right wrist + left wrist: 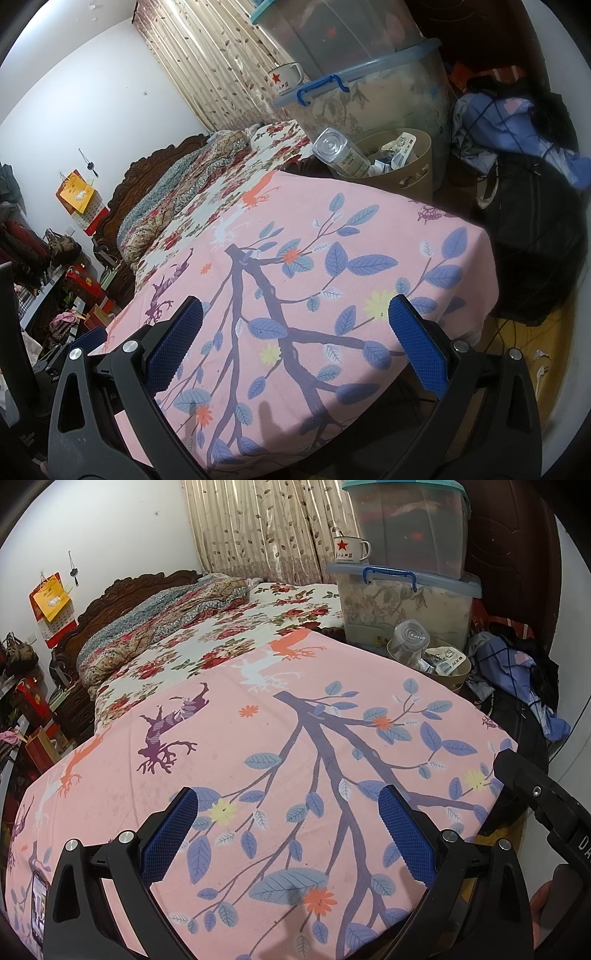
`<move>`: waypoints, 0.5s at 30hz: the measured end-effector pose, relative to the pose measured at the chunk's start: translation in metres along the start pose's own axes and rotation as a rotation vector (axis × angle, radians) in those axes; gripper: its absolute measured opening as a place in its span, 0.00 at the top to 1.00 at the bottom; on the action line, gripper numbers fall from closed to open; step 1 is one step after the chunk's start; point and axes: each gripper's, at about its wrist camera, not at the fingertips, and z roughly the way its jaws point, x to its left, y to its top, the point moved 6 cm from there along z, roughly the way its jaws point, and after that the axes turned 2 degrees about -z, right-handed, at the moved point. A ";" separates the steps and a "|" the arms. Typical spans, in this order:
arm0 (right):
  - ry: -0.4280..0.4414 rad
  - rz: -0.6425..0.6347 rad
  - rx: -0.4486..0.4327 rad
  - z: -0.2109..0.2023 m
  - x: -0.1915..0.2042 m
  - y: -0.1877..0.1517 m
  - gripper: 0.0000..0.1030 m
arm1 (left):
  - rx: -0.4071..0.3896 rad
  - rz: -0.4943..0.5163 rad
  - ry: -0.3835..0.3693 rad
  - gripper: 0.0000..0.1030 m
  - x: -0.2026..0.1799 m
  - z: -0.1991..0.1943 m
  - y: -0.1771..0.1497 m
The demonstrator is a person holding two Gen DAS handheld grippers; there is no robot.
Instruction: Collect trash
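Both my tongs, left (288, 834) and right (295, 347), released over pink cloth (258, 738). Bin (402, 162) at 1 o'clock: bottle (340, 151), wrappers (399, 147) inside.

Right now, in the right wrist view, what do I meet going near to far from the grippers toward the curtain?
Pink leaf-print cloth → tan trash bin with a clear bottle → blue-handled storage box → red-star mug → curtain.
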 end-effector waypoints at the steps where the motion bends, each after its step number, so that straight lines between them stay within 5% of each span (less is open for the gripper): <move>1: 0.000 0.000 0.000 0.000 0.000 0.000 0.03 | 0.000 0.001 0.000 0.08 0.000 0.000 0.000; 15: 0.008 -0.003 -0.008 0.000 0.003 0.002 0.03 | -0.007 0.014 -0.007 0.08 -0.002 -0.001 -0.002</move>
